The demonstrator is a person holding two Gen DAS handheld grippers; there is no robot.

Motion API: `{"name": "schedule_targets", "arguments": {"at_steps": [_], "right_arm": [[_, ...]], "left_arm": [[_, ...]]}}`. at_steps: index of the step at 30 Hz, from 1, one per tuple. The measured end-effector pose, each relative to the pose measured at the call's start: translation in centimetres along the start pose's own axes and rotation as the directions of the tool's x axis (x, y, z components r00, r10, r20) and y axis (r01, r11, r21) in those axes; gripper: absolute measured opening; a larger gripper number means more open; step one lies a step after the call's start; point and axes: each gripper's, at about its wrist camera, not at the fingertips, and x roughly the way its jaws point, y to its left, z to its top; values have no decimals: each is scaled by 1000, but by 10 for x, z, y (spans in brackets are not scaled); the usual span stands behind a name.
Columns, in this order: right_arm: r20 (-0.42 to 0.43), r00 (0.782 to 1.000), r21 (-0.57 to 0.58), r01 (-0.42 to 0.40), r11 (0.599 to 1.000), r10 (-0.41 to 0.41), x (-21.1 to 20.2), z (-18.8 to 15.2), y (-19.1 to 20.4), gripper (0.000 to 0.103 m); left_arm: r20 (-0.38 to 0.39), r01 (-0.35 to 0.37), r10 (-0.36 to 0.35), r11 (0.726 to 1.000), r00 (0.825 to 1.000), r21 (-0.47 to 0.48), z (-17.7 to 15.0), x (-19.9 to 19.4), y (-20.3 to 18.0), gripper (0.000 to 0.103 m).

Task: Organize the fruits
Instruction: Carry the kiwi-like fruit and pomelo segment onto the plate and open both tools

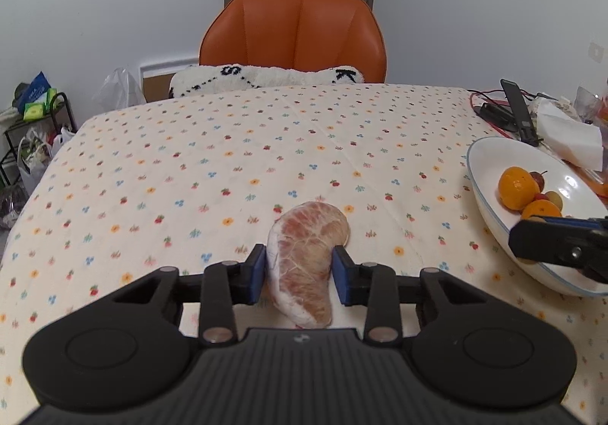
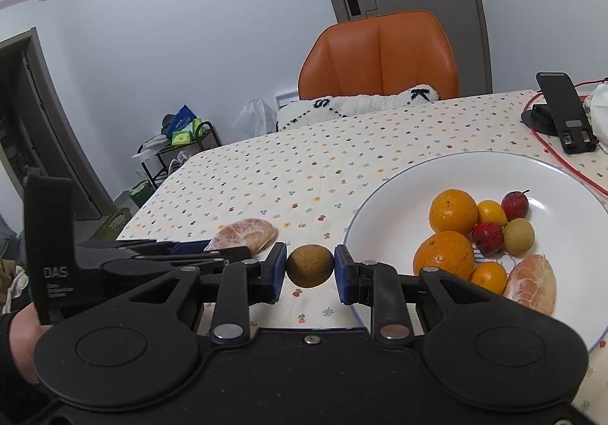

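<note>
A peeled pink pomelo segment (image 1: 304, 254) lies on the flowered tablecloth (image 1: 228, 166), with my left gripper (image 1: 300, 273) shut on it, blue pads against its two sides. My right gripper (image 2: 310, 269) is shut on a small round brown fruit (image 2: 310, 266), held just above the cloth at the left rim of the white plate (image 2: 383, 193). The plate holds two oranges (image 2: 453, 211), small orange fruits (image 2: 489, 276), red fruits (image 2: 487, 238), a brown fruit (image 2: 518, 235) and another pomelo segment (image 2: 532, 282). In the right wrist view the left gripper (image 2: 190, 246) reaches in from the left.
An orange chair (image 1: 292, 33) with a white cushion (image 1: 266, 77) stands at the table's far edge. A black phone stand (image 2: 562, 109), a red cable (image 2: 562, 162) and tissue (image 1: 566, 132) lie at the far right. Bags and a rack (image 1: 34, 121) stand on the floor to the left.
</note>
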Motion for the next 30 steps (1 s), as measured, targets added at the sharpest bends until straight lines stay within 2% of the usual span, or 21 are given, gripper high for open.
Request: {"name": "schedule_targets", "arguments": {"at_steps": [12, 18, 30], "right_arm": [[35, 999, 22, 15, 1000, -16, -18, 0, -8, 25], [51, 998, 41, 32, 999, -34, -31, -1, -20, 25], [89, 993, 90, 72, 993, -80, -58, -4, -51, 25]], "left_arm": [[44, 24, -23, 1000, 999, -16, 2, -30, -6, 35], [82, 55, -54, 998, 995, -7, 11, -43, -23, 35], [106, 111, -115, 993, 988, 34, 21, -49, -67, 35]]}}
